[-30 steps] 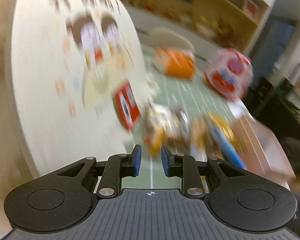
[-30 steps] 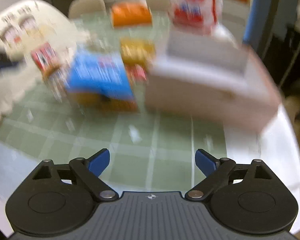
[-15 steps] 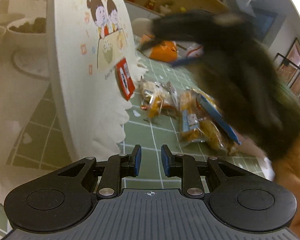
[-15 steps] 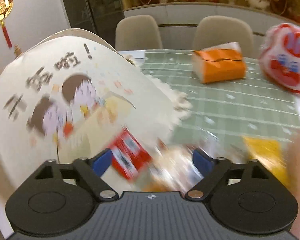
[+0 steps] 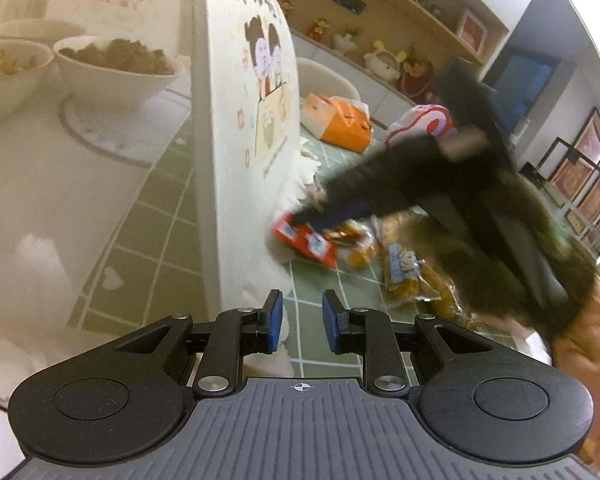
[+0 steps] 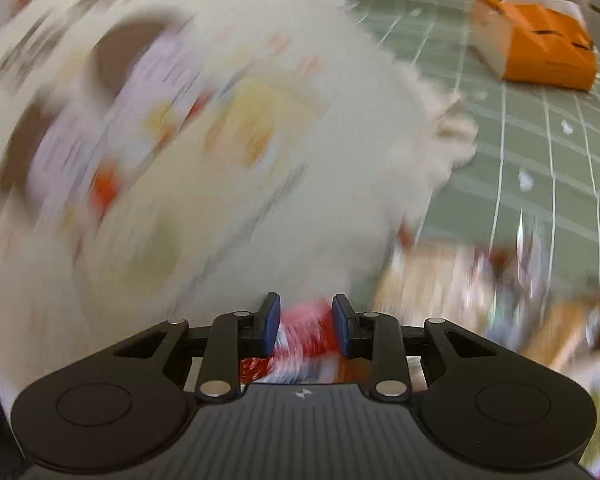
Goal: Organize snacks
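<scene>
Right gripper has swung onto the flat-lying red packet, clamping it; left gripper closed empty.

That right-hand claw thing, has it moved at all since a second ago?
Yes. The right gripper has swung away from the orange box, over to the red packet beside the white cartoon bag.

Each gripper is a black plastic tool with a ribbed grey-black deck at its base, marked by a small white crosshair at the centre. Two round housings with shallow discs flank the deck. Angled black link arms run forward from silver screw heads to a pair of short fingers faced with blue pads; this shows on the left gripper and the right gripper alike. Seen from the left, the right tool is a blurred dark shape with a hand behind it
</scene>
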A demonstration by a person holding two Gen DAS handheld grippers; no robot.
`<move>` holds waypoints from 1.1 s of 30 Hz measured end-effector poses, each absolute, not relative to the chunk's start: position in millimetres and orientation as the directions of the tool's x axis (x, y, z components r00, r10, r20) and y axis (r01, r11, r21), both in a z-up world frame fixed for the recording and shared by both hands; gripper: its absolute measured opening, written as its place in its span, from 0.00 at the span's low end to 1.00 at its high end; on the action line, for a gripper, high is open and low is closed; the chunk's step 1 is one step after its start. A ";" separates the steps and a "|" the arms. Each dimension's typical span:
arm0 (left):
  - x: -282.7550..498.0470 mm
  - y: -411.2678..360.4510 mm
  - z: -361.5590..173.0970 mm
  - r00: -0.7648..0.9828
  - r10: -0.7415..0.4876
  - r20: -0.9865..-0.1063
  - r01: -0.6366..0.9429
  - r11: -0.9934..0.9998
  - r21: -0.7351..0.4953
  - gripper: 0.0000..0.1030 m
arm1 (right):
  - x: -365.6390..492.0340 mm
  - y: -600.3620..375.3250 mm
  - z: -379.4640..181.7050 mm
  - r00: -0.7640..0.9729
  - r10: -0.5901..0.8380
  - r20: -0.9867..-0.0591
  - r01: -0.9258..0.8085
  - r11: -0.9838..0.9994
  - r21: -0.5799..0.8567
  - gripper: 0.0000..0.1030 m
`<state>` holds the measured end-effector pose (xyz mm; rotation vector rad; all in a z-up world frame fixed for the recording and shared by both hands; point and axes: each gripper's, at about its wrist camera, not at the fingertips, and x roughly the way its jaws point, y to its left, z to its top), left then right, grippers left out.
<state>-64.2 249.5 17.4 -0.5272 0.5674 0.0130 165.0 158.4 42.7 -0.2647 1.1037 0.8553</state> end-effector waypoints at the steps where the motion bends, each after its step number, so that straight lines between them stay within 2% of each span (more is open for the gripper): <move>1: -65.1 249.0 17.3 0.847 -0.135 -0.515 -0.150 0.867 -0.475 0.25 | 154.2 149.2 42.5 0.175 0.465 -0.868 -0.725 0.658 0.205 0.29; 5: -62.0 242.6 17.3 0.847 -0.148 -0.510 -0.131 0.873 -0.469 0.25 | 119.4 108.3 45.0 0.140 0.455 -0.879 -0.721 0.656 0.225 0.29; 8: -53.9 232.0 23.0 0.852 -0.155 -0.501 -0.095 0.894 -0.439 0.25 | 105.8 78.6 62.8 0.180 0.499 -0.848 -0.719 0.655 0.233 0.29; 11: -32.4 220.2 31.4 0.869 -0.121 -0.479 -0.067 0.931 -0.358 0.25 | 103.9 62.4 75.1 0.268 0.521 -0.811 -0.694 0.688 0.212 0.38; 14: -2.0 217.0 33.7 0.854 -0.041 -0.519 -0.116 0.957 -0.267 0.25 | 107.4 58.2 70.5 0.290 0.512 -0.809 -0.678 0.706 0.204 0.39; 17: 21.4 222.1 27.7 0.821 0.003 -0.571 -0.169 0.957 -0.238 0.25 | 111.0 54.0 65.9 0.318 0.535 -0.783 -0.657 0.719 0.225 0.39; 21: 26.4 217.5 14.1 0.775 -0.005 -0.632 -0.154 0.968 -0.197 0.24 | 117.7 29.5 75.0 0.324 0.657 -0.680 -0.652 0.676 0.343 0.41; 24: 18.8 210.4 9.0 0.764 -0.022 -0.644 -0.127 0.975 -0.184 0.25 | 120.1 27.8 77.6 0.387 0.619 -0.683 -0.631 0.718 0.293 0.48; 30: -19.6 191.8 11.1 0.739 -0.060 -0.671 -0.062 0.986 -0.156 0.25 | 128.5 47.6 49.6 0.366 0.571 -0.735 -0.620 0.738 0.265 0.47; 31: -23.6 187.3 11.7 0.727 -0.077 -0.682 -0.040 0.987 -0.154 0.25 | 129.3 49.3 42.4 0.350 0.564 -0.748 -0.612 0.742 0.273 0.45; 33: -33.1 176.4 10.5 0.721 -0.108 -0.684 0.017 0.990 -0.139 0.26 | 123.7 49.1 33.3 0.353 0.551 -0.756 -0.622 0.742 0.250 0.36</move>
